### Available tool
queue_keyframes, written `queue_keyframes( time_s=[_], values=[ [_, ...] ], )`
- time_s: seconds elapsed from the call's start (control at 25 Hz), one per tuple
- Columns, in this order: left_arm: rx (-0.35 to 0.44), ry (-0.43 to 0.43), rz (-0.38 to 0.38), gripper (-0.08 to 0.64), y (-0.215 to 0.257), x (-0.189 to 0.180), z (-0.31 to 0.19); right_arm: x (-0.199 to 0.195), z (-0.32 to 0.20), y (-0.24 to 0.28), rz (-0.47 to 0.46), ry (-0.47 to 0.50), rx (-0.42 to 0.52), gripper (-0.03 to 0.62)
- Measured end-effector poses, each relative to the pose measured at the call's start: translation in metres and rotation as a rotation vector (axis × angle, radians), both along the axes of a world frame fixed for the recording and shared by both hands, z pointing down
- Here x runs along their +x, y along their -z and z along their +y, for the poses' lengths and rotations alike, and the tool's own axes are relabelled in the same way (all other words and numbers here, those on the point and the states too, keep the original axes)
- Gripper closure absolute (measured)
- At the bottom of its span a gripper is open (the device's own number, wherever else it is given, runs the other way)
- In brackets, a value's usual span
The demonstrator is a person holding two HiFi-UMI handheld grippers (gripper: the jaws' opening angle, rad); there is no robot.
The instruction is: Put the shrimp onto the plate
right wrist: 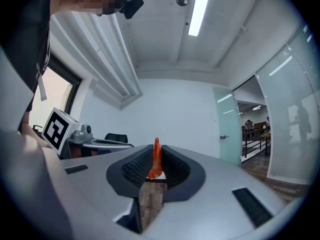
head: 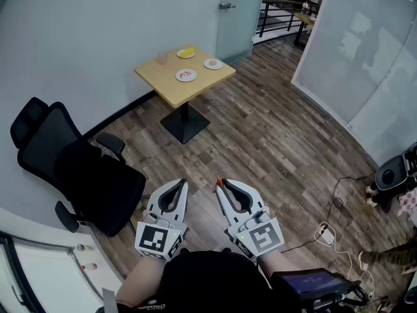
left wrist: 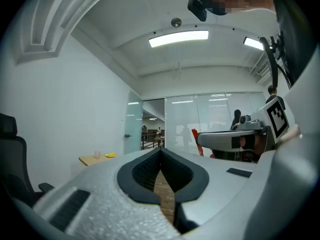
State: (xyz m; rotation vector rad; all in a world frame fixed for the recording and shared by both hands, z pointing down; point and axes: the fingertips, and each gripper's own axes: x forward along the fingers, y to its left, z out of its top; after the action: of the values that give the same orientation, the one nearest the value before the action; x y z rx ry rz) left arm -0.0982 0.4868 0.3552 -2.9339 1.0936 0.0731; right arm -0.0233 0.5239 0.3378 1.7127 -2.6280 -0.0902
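Note:
An orange shrimp [right wrist: 156, 161] is pinched between the tips of my right gripper [right wrist: 155, 156]; its tail pokes up past the pads. In the head view the same shrimp [head: 219, 182] shows as a small orange tip at the right gripper [head: 220, 184]. My left gripper [head: 183, 182] is held beside it over the wooden floor, jaws closed tip to tip with nothing between them [left wrist: 161, 153]. Three plates sit on the far small table [head: 171, 82]: one with red-and-white food [head: 186, 75], one with yellow food [head: 186, 53], and a third plate [head: 213, 64].
A black office chair [head: 78, 171] stands to the left, between me and the table. A pink cup [head: 161, 59] is on the table's back edge. A glass door [head: 238, 12] lies beyond. Cables and a power strip [head: 324, 233] lie on the floor at right.

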Motion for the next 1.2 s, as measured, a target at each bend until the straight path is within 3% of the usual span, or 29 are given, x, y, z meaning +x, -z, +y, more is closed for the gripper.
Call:
queue_keyframes(
  time_s=[0.8, 1.2],
  values=[
    [-0.008, -0.008, 0.010, 0.560, -0.005, -0.009, -0.014, -0.013, -0.016, 0.001, -0.025, 0.021, 0.020, 0.543],
    [-0.014, -0.005, 0.013, 0.560, -0.016, -0.057, -0.044, -0.054, -0.046, -0.010, -0.013, -0.003, 0.008, 0.543]
  ],
)
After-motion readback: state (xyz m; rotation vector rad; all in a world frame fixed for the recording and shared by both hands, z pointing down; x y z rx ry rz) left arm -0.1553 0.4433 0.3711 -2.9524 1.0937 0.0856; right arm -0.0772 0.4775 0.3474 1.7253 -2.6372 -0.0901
